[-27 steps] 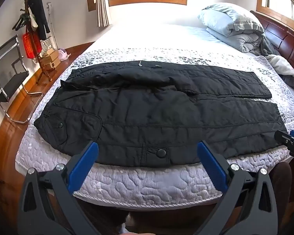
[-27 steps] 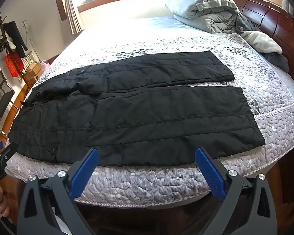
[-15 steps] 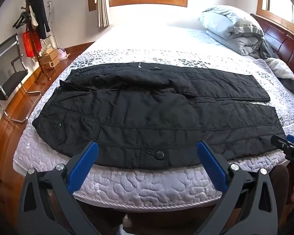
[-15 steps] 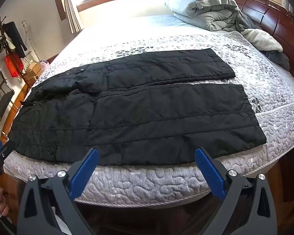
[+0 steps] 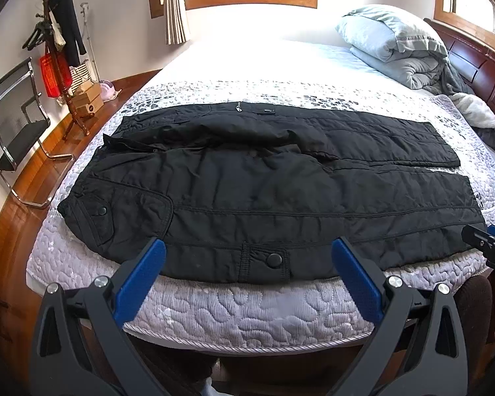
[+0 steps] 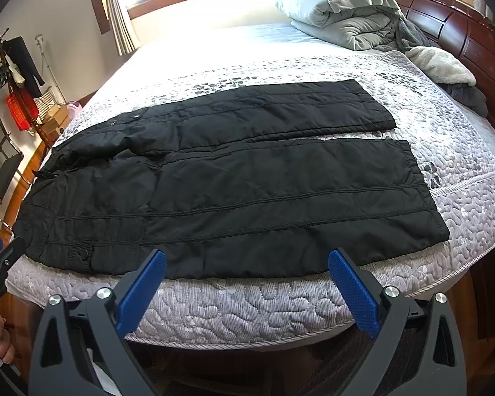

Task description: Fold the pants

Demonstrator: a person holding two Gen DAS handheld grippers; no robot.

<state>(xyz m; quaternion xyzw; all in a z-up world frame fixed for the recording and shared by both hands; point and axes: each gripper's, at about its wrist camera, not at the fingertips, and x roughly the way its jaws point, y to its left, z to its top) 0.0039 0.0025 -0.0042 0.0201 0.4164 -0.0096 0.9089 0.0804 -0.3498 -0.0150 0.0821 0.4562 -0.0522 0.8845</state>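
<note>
At far left of the left wrist view: coat stand (image 5: 54, 62) hung with dark garments and a red bag; metal-framed chair (image 5: 13, 132) below it on the wood floor.

Centre, both views: black pants (image 5: 274, 191) (image 6: 234, 191), quilted, laid flat and unfolded across the bed (image 5: 247, 310), waistband at left of frame, two legs running to the right, far leg slightly apart from the near one. Snap pocket lies at the near hem edge.

Lower frame: left hand-held gripper (image 5: 247, 270), blue pads spread to their widest, nothing between them, clear of the cloth. Right hand-held gripper (image 6: 246, 280), likewise wide apart and empty.

Upper right: folded grey duvet (image 5: 392, 46) against the dark wooden headboard (image 5: 478, 66); a pale, possibly fleece, item beside it.
</note>
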